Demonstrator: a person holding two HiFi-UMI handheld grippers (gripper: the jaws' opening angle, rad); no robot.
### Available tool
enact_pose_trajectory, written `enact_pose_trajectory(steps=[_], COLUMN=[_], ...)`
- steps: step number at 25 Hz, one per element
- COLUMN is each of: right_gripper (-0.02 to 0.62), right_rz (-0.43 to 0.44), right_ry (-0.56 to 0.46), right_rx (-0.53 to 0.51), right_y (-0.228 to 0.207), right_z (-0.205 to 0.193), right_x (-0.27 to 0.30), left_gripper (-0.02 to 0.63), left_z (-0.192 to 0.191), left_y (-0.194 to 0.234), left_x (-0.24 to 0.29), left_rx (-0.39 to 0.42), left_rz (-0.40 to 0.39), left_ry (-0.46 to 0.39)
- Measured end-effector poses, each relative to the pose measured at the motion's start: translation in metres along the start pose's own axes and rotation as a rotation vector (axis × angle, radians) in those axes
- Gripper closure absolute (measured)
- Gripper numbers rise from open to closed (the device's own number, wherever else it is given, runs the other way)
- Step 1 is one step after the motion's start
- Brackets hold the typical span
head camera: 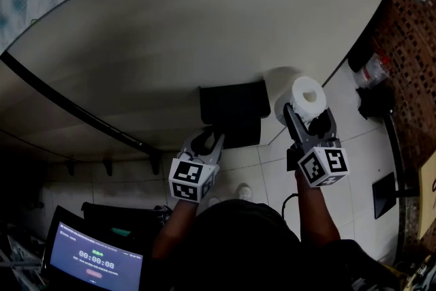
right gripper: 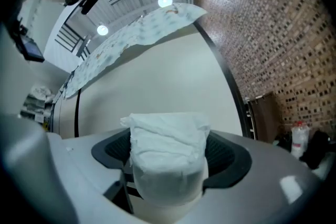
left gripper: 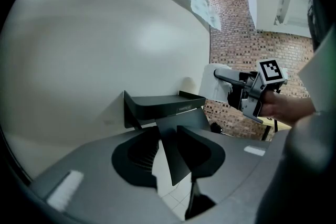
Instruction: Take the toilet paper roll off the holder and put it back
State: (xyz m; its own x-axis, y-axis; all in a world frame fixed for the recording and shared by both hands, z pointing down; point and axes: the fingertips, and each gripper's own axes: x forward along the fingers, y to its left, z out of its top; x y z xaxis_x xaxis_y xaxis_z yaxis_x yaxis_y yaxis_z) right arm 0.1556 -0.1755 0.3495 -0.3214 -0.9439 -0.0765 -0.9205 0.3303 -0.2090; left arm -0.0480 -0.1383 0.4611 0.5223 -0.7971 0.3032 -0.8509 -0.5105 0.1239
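The black wall-mounted holder [head camera: 231, 109] has a flat shelf [left gripper: 163, 105] on top and a thin flap hanging below it. My left gripper [head camera: 208, 140] sits just under the holder. In the left gripper view that flap [left gripper: 176, 160] stands between the jaws of the left gripper [left gripper: 170, 157], with a light gap on its left side, so the gripper is open. To the right of the holder, my right gripper [head camera: 306, 112] is shut on the white toilet paper roll [head camera: 308, 95]. The roll [right gripper: 168, 165] fills the space between the right gripper's pads, off the holder. The roll [left gripper: 215, 86] also shows beside the shelf.
The cream wall [head camera: 191, 31] curves behind the holder, with a black cable [head camera: 75, 109] running across it. A brick wall [head camera: 409, 44] rises at the right, with a bottle [head camera: 373, 71] and black stands [head camera: 378, 105] at its foot. A lit screen [head camera: 95, 262] sits low at the left.
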Motion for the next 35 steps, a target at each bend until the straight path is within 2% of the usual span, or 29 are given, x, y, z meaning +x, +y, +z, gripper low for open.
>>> enact_pose_trajectory(steps=[2, 4, 8, 11, 22, 29, 35], right_gripper=[0.179, 0.179, 0.181, 0.181, 0.186, 0.186, 0.186], right_rz=[-0.028, -0.048, -0.036, 0.025, 0.083, 0.161, 0.189], right_ry=[0.003, 0.006, -0.01, -0.027, -0.032, 0.006, 0.03], right_rx=[0.137, 0.316, 0.659, 0.798, 0.999, 1.031, 1.03], right_y=[-0.016, -0.033, -0.051, -0.044, -0.034, -0.017, -0.009], right_z=[-0.009, -0.026, -0.064, -0.08, -0.118, -0.13, -0.135], right_x=[0.0, 0.001, 0.004, 0.01, 0.032, 0.042, 0.04], left_gripper=[0.479, 0.482, 0.483, 0.483, 0.488, 0.488, 0.491], left_z=[0.0, 0.001, 0.003, 0.003, 0.004, 0.003, 0.003], left_y=[0.001, 0.001, 0.001, 0.001, 0.0, 0.0, -0.002], left_x=[-0.001, -0.001, -0.003, -0.003, -0.004, -0.003, -0.004], left_rx=[0.0, -0.004, -0.009, -0.013, -0.02, -0.013, -0.02], left_rz=[0.004, 0.005, 0.009, 0.013, 0.017, 0.02, 0.012], left_ry=[0.001, 0.001, 0.005, 0.013, 0.001, -0.001, 0.003])
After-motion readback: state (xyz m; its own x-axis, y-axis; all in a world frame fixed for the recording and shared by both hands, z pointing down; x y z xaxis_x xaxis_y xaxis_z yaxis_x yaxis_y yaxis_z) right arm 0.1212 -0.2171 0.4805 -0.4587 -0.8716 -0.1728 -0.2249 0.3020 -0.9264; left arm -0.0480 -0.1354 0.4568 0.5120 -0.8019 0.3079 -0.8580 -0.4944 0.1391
